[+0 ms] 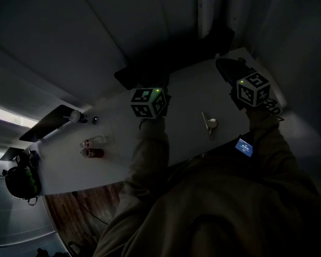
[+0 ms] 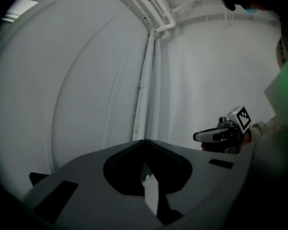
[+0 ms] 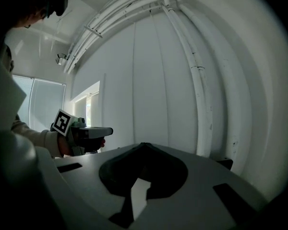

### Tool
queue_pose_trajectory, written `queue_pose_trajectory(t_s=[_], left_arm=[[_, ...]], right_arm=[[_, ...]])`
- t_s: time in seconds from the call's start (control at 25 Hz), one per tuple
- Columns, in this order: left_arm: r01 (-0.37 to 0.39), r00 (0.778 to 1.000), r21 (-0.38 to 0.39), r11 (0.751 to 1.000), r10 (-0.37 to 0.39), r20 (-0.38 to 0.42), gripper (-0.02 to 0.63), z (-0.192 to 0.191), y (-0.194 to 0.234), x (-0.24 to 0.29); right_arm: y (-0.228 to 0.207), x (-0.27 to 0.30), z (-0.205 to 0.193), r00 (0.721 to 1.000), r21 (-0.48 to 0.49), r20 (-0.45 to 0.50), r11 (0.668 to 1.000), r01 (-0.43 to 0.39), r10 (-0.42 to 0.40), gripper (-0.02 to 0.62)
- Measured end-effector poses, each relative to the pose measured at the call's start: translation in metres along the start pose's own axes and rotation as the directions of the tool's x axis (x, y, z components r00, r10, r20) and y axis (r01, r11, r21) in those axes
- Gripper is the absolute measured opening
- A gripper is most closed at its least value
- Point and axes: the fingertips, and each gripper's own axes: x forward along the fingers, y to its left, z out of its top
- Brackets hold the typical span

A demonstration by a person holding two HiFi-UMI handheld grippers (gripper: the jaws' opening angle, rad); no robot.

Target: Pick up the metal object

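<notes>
Grey left tongs (image 2: 144, 141) and grey right tongs (image 3: 143, 144) both closed tip to tip, empty, over white bench (image 1: 187, 92); small pale metal object (image 1: 209, 124) lies there untouched.

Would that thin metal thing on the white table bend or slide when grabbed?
The thin silvery metal object lies flat on the white table: probably stiff and light. Being slim and low on a smooth top, it may slide away when nudged; dim light hides more.

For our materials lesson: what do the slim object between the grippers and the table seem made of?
Slim object: probably metal, pale with a glint, though dim light leaves it open.
Table: smooth matte white top, perhaps laminate; no grain shows.
</notes>
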Motion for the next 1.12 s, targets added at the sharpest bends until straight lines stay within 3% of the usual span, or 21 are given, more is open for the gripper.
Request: queue_pose_trajectory(t_s=[0.12, 0.24, 0.32, 0.44, 0.72, 1.12], left_arm=[[-0.021, 1.000, 0.021, 1.000, 0.021, -0.001, 0.005, 0.012, 0.006, 0.012], [-0.101, 0.995, 0.019, 0.995, 0.101, -0.014, 0.005, 0.029, 0.031, 0.008], [-0.130, 0.991, -0.013, 0.991, 0.131, 0.015, 0.005, 0.045, 0.051, 0.002], [-0.129, 0.990, 0.007, 0.992, 0.128, 0.055, 0.005, 0.065, 0.056, 0.007], [-0.078, 0.996, 0.015, 0.997, 0.077, 0.054, 0.005, 0.058, 0.035, 0.017], [-0.088, 0.996, -0.008, 0.996, 0.088, 0.016, 0.005, 0.035, 0.035, 0.024]], right_arm=[[-0.008, 0.018, 0.022, 1.000, -0.021, 0.023, 1.000, -0.020, 0.021, 0.018], [-0.016, 0.024, 0.052, 0.998, -0.003, 0.059, 1.000, 0.004, -0.004, 0.019], [-0.023, 0.029, 0.066, 0.997, 0.009, 0.075, 1.000, 0.012, -0.012, 0.018], [-0.028, 0.040, 0.075, 0.996, 0.001, 0.087, 1.000, 0.002, -0.002, 0.020], [-0.026, 0.045, 0.069, 0.998, -0.018, 0.068, 1.000, -0.008, 0.009, 0.020], [-0.032, 0.050, 0.043, 1.000, -0.002, 0.013, 1.000, -0.007, 0.007, 0.020]])
